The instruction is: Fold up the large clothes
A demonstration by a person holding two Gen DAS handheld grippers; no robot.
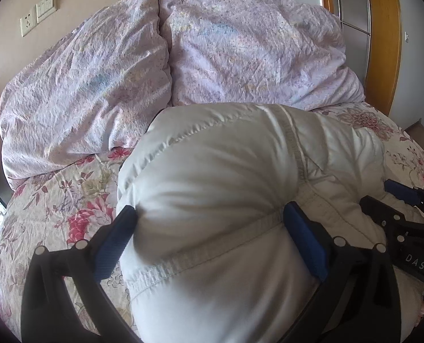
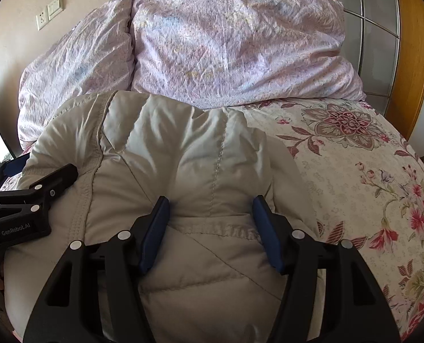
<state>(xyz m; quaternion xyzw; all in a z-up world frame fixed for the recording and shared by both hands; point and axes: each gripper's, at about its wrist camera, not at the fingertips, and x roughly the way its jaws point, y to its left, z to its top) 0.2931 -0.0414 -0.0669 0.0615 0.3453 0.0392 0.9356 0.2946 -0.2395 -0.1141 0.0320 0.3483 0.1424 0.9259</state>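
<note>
A puffy off-white quilted jacket (image 1: 212,177) lies bunched on the floral bedspread; it also fills the lower left of the right wrist view (image 2: 166,157). My left gripper (image 1: 209,214) is open wide, its blue pads pressed against either side of a thick bulge of the jacket. My right gripper (image 2: 210,204) is open, its pads straddling a padded fold of the jacket. The right gripper shows at the right edge of the left wrist view (image 1: 391,200), and the left gripper at the left edge of the right wrist view (image 2: 40,180).
A floral bedspread (image 2: 354,171) covers the bed. A lilac duvet (image 1: 240,51) is heaped at the head against the wall. Wall sockets (image 1: 37,14) are at the upper left. A wooden-framed wardrobe (image 2: 383,28) stands to the right.
</note>
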